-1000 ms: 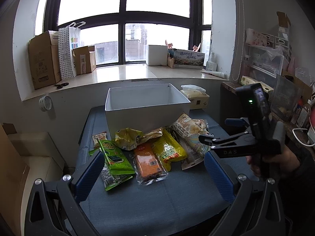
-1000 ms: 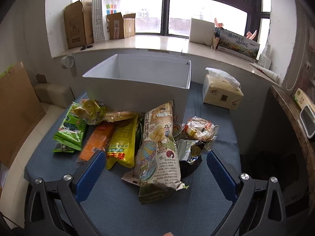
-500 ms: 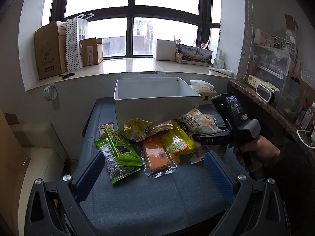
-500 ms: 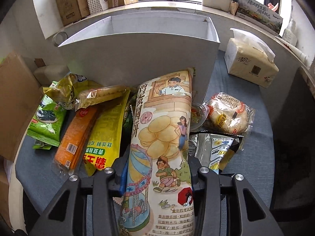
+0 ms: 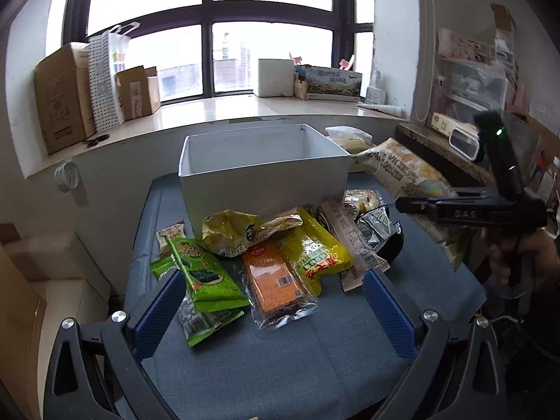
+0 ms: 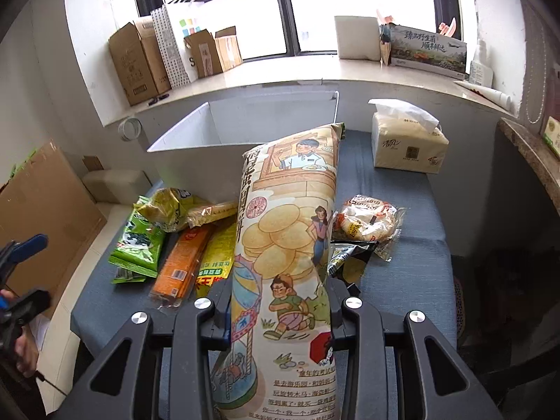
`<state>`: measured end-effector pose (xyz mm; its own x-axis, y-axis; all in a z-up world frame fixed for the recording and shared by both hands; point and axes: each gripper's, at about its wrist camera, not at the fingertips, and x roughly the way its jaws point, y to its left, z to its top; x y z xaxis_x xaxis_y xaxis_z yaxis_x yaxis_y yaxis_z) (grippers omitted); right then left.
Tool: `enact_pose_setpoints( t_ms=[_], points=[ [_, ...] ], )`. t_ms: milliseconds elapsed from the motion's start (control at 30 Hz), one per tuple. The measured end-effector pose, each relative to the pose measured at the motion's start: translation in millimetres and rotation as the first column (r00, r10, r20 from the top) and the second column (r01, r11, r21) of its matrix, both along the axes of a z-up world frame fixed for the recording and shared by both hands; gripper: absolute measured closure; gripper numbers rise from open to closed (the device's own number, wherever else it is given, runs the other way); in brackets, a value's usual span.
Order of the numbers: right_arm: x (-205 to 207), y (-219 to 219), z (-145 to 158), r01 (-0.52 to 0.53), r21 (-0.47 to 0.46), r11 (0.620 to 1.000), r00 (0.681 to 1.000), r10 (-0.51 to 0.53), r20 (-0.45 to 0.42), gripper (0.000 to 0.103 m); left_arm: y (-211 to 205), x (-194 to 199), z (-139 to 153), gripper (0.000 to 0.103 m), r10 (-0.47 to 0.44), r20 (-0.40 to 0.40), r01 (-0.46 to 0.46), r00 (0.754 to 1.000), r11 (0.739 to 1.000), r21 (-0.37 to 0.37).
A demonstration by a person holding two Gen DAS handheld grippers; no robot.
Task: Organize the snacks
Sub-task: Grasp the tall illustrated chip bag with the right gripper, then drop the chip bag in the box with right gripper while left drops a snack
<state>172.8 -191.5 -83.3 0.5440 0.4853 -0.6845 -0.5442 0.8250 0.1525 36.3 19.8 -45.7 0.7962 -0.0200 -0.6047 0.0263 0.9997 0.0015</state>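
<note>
Cardboard boxes (image 5: 63, 94) and a dotted paper bag (image 5: 106, 77) stand on the stone windowsill (image 5: 210, 108) at left. Below it, the blue cloth-covered table (image 5: 280, 357) carries the open white box (image 5: 262, 171) at its back. Snacks lie before it: green seaweed packs (image 5: 203, 276), an orange pack (image 5: 276, 280), a yellow pack (image 5: 315, 255). Your left gripper (image 5: 273, 311) hovers above them, fingers wide, empty. Your right gripper (image 6: 280, 311) pinches the long illustrated cracker bag (image 6: 287, 245), lifted beside the box. A tissue pack (image 6: 407, 143) sits right.
</note>
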Motion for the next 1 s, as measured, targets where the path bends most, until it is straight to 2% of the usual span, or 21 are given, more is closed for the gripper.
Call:
enact_pose_setpoints(
  t_ms=[133,300,367,467,567,600,633,667,700,733,800,867,1000],
  points=[
    [-23.0,-15.9,17.6,0.011,0.051,0.999,0.999,-0.013,0.044,0.064,-9.3,43.3,-14.5,0.000,-0.075,-0.028,0.078,0.997,0.985,0.151],
    [-39.0,-32.3,25.2,0.045,0.072,0.996,0.995,-0.052,0.090,0.064,-21.3,98.7,-32.2,0.000,-0.153,-0.087,0.172,0.984,0.940,0.294],
    [-40.9,-39.8,24.6,0.059,0.095,0.994,0.995,-0.067,0.079,0.064,-27.7,120.9,-44.7,0.000,-0.187,-0.133,0.223,0.973,0.911,0.346],
    [-43.6,-45.2,22.2,0.094,0.093,0.991,0.991,-0.102,0.086,0.064,-40.0,149.0,-65.4,0.000,-0.191,-0.186,0.256,0.964,0.854,0.452],
    [-43.6,-49.3,19.2,0.115,0.090,0.989,0.990,-0.122,0.077,0.064,-49.1,169.3,-79.9,0.000,-0.211,-0.229,0.300,0.950,0.817,0.493],
    [-43.2,-49.9,18.4,0.118,0.089,0.989,0.990,-0.124,0.073,0.064,-51.1,175.3,-84.7,0.006,-0.215,-0.248,0.315,0.945,0.806,0.501],
    [-43.2,-50.5,17.8,0.120,0.088,0.989,0.990,-0.126,0.070,0.064,-52.6,180.3,-88.6,0.020,-0.224,-0.265,0.333,0.938,0.799,0.501],
    [-43.4,-50.9,17.6,0.122,0.088,0.989,0.989,-0.129,0.070,0.064,-53.1,185.5,-92.2,0.026,-0.229,-0.285,0.347,0.931,0.797,0.495],
    [-43.2,-50.5,17.6,0.123,0.085,0.989,0.989,-0.129,0.070,0.064,-53.2,190.6,-95.6,0.037,-0.229,-0.298,0.354,0.927,0.796,0.490],
    [-43.2,-50.1,17.4,0.122,0.080,0.989,0.989,-0.128,0.071,0.064,-52.9,195.9,-98.1,0.056,-0.227,-0.307,0.357,0.924,0.797,0.487],
    [-43.1,-49.9,17.8,0.122,0.080,0.989,0.989,-0.128,0.072,0.064,-49.8,203.0,-99.6,0.076,-0.213,-0.313,0.347,0.925,0.810,0.473],
    [-44.4,-49.9,18.3,0.118,0.083,0.989,0.989,-0.125,0.077,0.064,-47.2,200.3,-95.0,0.079,-0.218,-0.280,0.330,0.935,0.825,0.459],
    [-43.2,-47.7,17.6,0.119,0.085,0.989,0.990,-0.125,0.065,0.064,-38.0,183.8,-73.8,0.082,-0.240,-0.229,0.310,0.943,0.886,0.346]
  ],
)
